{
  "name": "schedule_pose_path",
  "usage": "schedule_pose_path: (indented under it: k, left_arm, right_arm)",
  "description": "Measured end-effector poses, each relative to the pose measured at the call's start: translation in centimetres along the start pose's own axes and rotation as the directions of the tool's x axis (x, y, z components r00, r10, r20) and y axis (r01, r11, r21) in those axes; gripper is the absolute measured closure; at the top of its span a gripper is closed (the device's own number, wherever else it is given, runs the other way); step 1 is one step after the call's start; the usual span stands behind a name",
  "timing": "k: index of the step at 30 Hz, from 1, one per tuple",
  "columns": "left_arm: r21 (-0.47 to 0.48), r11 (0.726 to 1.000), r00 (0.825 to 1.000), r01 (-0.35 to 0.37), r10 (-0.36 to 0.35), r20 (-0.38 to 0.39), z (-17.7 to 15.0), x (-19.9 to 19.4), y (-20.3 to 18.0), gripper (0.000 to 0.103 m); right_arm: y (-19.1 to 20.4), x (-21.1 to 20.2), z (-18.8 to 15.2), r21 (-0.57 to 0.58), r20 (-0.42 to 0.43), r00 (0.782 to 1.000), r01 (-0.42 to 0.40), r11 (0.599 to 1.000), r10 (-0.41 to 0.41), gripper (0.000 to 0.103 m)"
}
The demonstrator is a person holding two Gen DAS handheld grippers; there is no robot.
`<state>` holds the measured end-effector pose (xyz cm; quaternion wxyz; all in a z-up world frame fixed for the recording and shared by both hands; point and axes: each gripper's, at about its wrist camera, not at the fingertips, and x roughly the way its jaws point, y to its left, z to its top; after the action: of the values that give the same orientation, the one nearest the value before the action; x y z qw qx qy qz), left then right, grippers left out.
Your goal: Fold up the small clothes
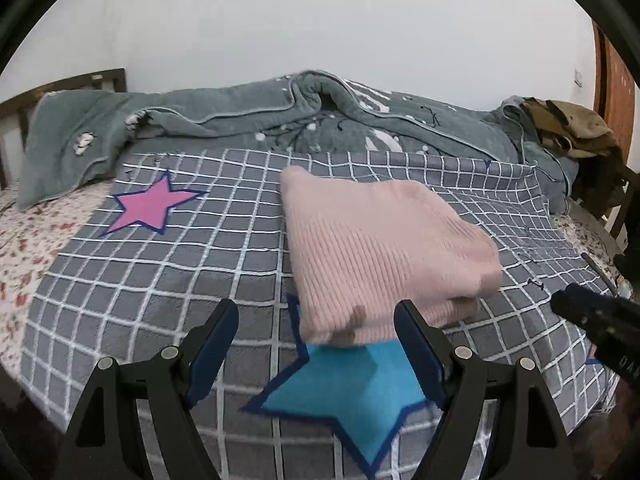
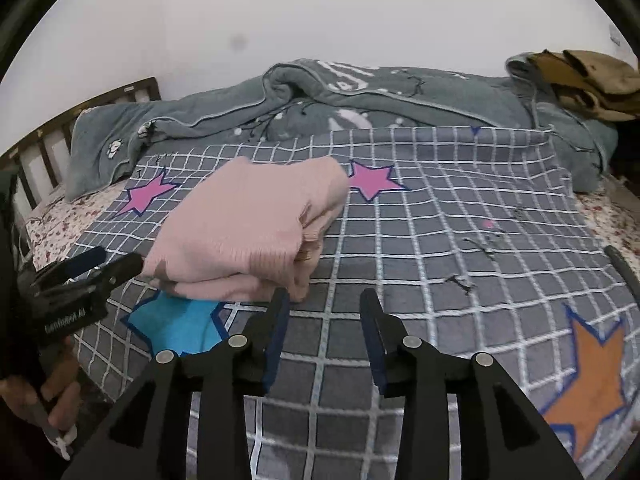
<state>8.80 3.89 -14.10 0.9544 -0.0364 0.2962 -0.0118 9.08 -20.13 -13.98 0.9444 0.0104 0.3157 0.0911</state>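
A folded pink knit sweater (image 2: 248,224) lies on the grey checked sheet (image 2: 440,240), covering part of a blue star (image 2: 176,324). The right gripper (image 2: 324,308) hovers just beside its near edge, jaws apart and empty. At left, a hand (image 2: 48,408) holds the left gripper (image 2: 104,264).

Item count: one folded pink sweater (image 2: 248,224); two pink stars (image 2: 374,179); one blue star (image 2: 180,326); one orange star (image 2: 592,384); one grey quilt (image 2: 312,108); two hand-held grippers (image 2: 324,304).
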Motion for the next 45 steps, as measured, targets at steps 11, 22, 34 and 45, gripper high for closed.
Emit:
schedule_pose_path:
  k: [11,22,34,45]
  left_arm:
    - [-0.012,0.999,0.999,-0.032,0.033,0.019,1.0,-7.3,-0.9,0.015]
    - [-0.001,0.999,0.998,-0.055,0.055,0.038,1.2,-12.3,-1.6,0.004]
    - [-0.003,0.999,0.998,-0.049,0.049,0.050,0.9,-13.5,-2.0,0.004]
    - [-0.003,0.999,0.998,-0.045,0.045,0.054,0.8,-13.8,-1.6,0.004]
  right_arm:
    - [0.5,-9.0,1.7,-0.006,0.109,0.994,0.026,1.000,-0.025,0.009]
    - [1.1,-14.6,0.8,-0.012,0.154,0.985,0.081,0.997,-0.079,0.003]
    - [0.2,-16.3,0.2,0.013,0.158,0.984,0.086,0.996,-0.087,0.003]
    - [0.2,-16.4,0.0,0.019,0.160,0.984,0.083,0.996,-0.085,0.003]
